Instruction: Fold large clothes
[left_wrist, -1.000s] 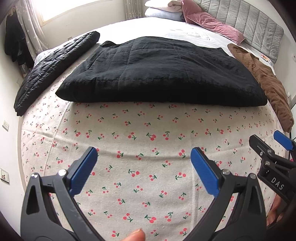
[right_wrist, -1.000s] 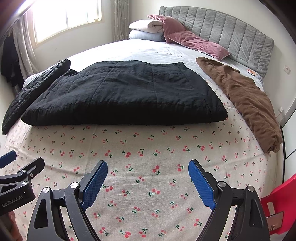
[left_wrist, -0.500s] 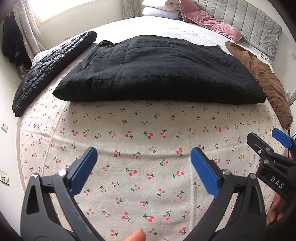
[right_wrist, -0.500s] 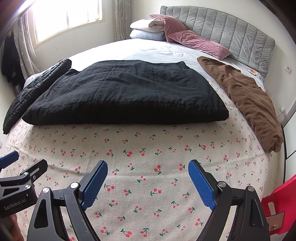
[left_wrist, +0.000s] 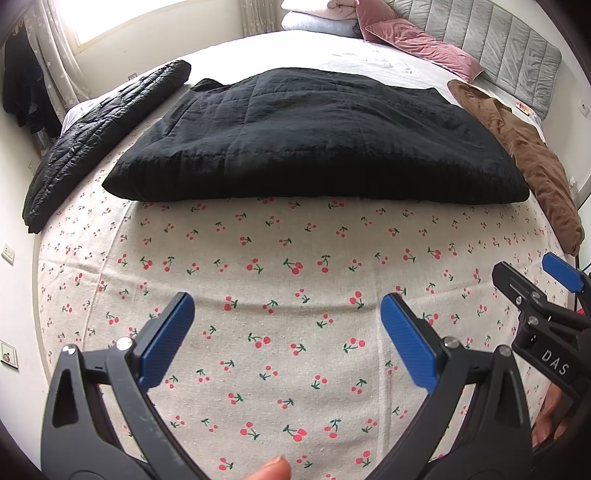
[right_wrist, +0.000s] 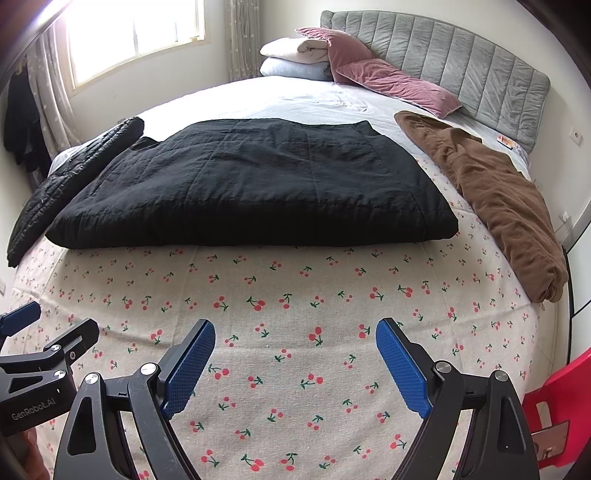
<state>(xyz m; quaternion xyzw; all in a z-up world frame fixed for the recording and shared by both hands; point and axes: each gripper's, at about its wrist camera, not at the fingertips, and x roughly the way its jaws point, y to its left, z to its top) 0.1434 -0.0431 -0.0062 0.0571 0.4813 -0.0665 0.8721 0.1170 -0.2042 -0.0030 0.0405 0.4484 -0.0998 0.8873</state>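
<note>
We hold both tools over the near edge of the bed (right_wrist: 295, 369), the left gripper (left_wrist: 286, 332) and the right gripper (right_wrist: 295, 363) side by side, each with its blue fingers (left_wrist: 168, 338) spread wide and nothing between them, only the cherry-print sheet (left_wrist: 295, 266) beneath. The black quilted garment (right_wrist: 251, 184) lies well beyond our fingertips, across the middle of the bed, its thick near edge running parallel to the bed's near edge. It looks already doubled into a broad, padded slab, dark and matte, with stitched panels and a puffy rim, so we judge the next fold will need firm bites. To do it well, we should reach forward together, take the two near corners deep enough to catch every layer, lift evenly, and carry that edge over toward the headboard (right_wrist: 461, 59) without letting the bulk slide. Beside it, along the bed's left edge, lies a black puffer jacket (left_wrist: 99, 136); along the right edge, a brown garment (right_wrist: 506, 199) stretches back. Farthest off, pink pillows (right_wrist: 388, 77) and folded bedding (right_wrist: 295, 55) rest against the headboard.
</note>
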